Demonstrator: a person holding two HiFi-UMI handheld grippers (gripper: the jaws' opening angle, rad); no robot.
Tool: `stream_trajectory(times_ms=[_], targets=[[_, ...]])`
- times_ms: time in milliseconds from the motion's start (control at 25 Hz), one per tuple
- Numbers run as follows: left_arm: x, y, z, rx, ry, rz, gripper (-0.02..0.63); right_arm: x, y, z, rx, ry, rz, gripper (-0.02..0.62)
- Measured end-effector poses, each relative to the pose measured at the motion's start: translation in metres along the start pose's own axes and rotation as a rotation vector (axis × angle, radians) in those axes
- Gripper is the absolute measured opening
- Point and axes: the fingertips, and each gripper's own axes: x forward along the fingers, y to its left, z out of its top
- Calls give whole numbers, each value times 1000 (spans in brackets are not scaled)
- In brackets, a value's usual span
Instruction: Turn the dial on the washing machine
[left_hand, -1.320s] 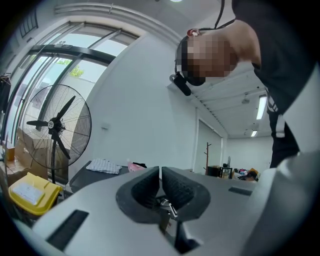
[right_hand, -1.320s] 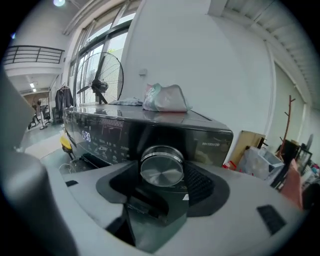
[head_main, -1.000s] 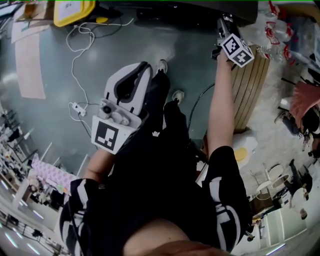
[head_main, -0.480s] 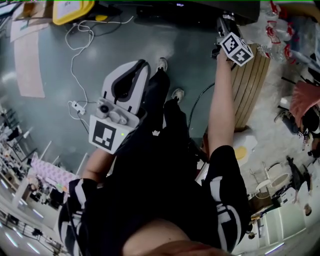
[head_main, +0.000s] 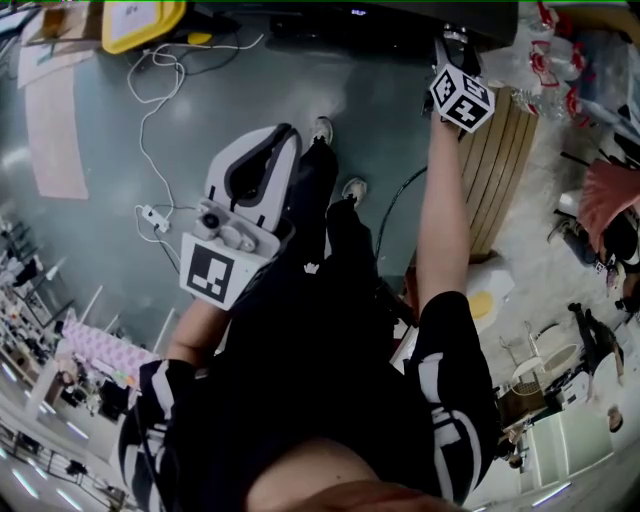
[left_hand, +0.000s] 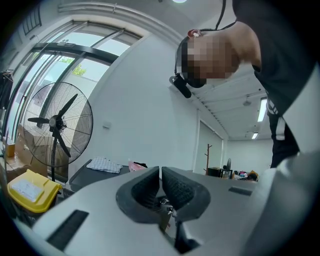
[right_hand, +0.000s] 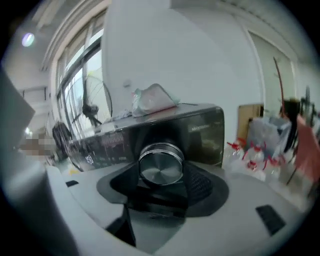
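Observation:
The washing machine's round metal dial (right_hand: 161, 162) sticks out of the dark glossy control panel (right_hand: 202, 131). My right gripper (right_hand: 161, 169) is shut on the dial, with one dark pad against each side of it. In the head view the right gripper (head_main: 447, 50) reaches up to the machine's dark front (head_main: 390, 15), its marker cube (head_main: 462, 98) just below. My left gripper (head_main: 283, 138) hangs by the person's dark clothing, away from the machine. In its own view the left gripper (left_hand: 160, 177) is shut with nothing between the pads.
A crumpled plastic bag (right_hand: 152, 100) lies on top of the machine. Red-capped spray bottles (right_hand: 250, 150) stand to its right. A slatted wooden panel (head_main: 500, 170) leans beside the right arm. A white cable and power strip (head_main: 150, 215), a yellow bin (head_main: 145, 20) and a standing fan (left_hand: 57, 125) are on the left.
The right gripper's marker cube has rolled and shifted a little to the left at the machine. The left gripper has hardly moved.

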Motion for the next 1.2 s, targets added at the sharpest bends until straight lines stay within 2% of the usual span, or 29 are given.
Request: stream_trajectory(times_ms=[120, 160, 240, 320, 480, 640, 760, 880, 1040, 1200], targets=[[-1, -3, 0, 0, -3, -1, 34, -4, -9, 1, 350, -34, 92, 288], [-2, -4, 1, 1, -4, -1, 34, -5, -11, 1, 396, -42, 101, 288], [-3, -6, 0, 1, -5, -3, 35, -8, -11, 5, 332, -51, 71, 293], [-5, -8, 1, 3, -8, -8, 35, -12, -8, 10, 254, -57, 48, 330], [-12, -13, 10, 16, -37, -3, 34, -34, 2, 16, 181, -55, 31, 334], [-22, -23, 30, 44, -118, 23, 34, -78, 21, 31, 110, -77, 98, 331], [-38, -29, 37, 57, -143, 69, 34, -124, 42, 51, 39, -93, 129, 226], [-57, -41, 50, 76, -171, 94, 34, -179, 66, 81, -48, -181, 139, 124], [-83, -51, 60, 80, -196, 115, 35, -258, 104, 112, -108, -306, 183, 76], [-102, -56, 56, 70, -182, 108, 35, -315, 135, 109, -43, -331, 257, 40]])
